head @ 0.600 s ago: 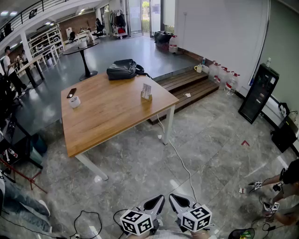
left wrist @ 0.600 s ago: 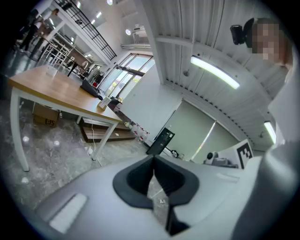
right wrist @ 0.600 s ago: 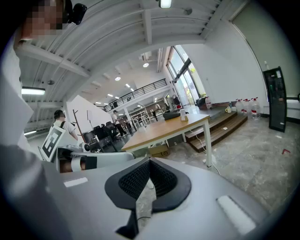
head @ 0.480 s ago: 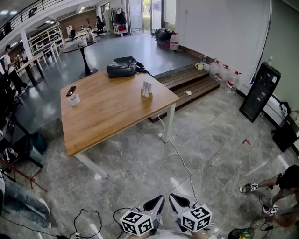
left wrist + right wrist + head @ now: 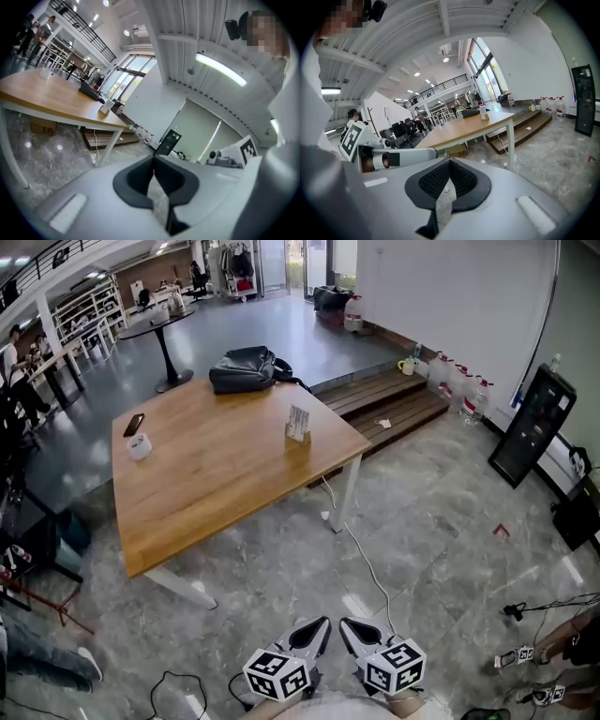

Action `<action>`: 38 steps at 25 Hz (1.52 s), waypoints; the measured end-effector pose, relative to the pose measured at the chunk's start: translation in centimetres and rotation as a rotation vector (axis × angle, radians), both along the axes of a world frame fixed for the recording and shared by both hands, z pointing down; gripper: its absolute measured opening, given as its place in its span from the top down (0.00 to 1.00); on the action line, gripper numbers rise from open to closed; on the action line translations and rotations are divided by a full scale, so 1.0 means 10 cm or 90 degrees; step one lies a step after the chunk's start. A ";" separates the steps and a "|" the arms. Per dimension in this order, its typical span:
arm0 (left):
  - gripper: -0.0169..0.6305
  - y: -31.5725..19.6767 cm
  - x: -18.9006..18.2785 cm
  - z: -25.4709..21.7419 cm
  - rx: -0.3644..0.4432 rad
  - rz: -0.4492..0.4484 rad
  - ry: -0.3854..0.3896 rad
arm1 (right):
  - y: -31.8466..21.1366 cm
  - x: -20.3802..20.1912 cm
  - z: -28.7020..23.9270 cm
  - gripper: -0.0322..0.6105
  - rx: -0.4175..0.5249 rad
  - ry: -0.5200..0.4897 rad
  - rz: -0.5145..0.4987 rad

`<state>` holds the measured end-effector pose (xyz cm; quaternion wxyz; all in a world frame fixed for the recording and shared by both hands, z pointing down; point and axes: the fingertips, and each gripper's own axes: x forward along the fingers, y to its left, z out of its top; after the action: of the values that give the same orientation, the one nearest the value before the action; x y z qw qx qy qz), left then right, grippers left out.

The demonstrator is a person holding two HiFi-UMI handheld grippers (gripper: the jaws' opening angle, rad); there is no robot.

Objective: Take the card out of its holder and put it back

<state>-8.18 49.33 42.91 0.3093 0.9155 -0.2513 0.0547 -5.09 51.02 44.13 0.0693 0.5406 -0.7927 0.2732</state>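
The long light-wood table (image 5: 216, 474) now sits nearer and a little lower in the head view. My left gripper (image 5: 314, 638) hangs low, jaws closed on nothing. The small white printed card (image 5: 297, 418) stands upright in its little tabletop holder (image 5: 295, 437) near the table's right edge, well apart from both claws. My right gripper (image 5: 354, 636) is likewise closed and empty. Risk: if I pull the card with one claw and don't brace the light holder, it may tip or slide off the edge.

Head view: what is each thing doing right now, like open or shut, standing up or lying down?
Card: standing upright in its holder on the table.
Left gripper: shut, empty, off the table.
Right gripper: shut, empty.
Bag: lying at the table's far edge.
Phone: lying flat on the table.
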 end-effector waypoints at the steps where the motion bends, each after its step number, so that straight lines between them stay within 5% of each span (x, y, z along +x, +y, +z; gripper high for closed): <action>1: 0.96 -0.22 0.03 -0.04 -0.005 -0.004 0.009 | -0.20 0.03 -0.04 0.95 0.004 0.003 -0.001; 9: 0.96 -1.76 0.23 -0.28 0.016 -0.004 0.020 | -1.77 0.36 -0.33 0.95 0.048 0.011 0.032; 18: 0.96 -2.58 0.33 -0.05 -0.027 -0.020 0.009 | -2.51 0.49 -0.08 0.95 0.000 -0.017 0.035; 38: 0.96 -4.90 1.11 -0.02 -0.033 -0.137 0.003 | -5.04 1.27 -0.12 0.95 -0.001 -0.008 -0.114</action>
<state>2.90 0.28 42.67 0.3375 0.8750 -0.3461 0.0253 7.63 0.60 42.95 0.0887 0.4661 -0.8379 0.2698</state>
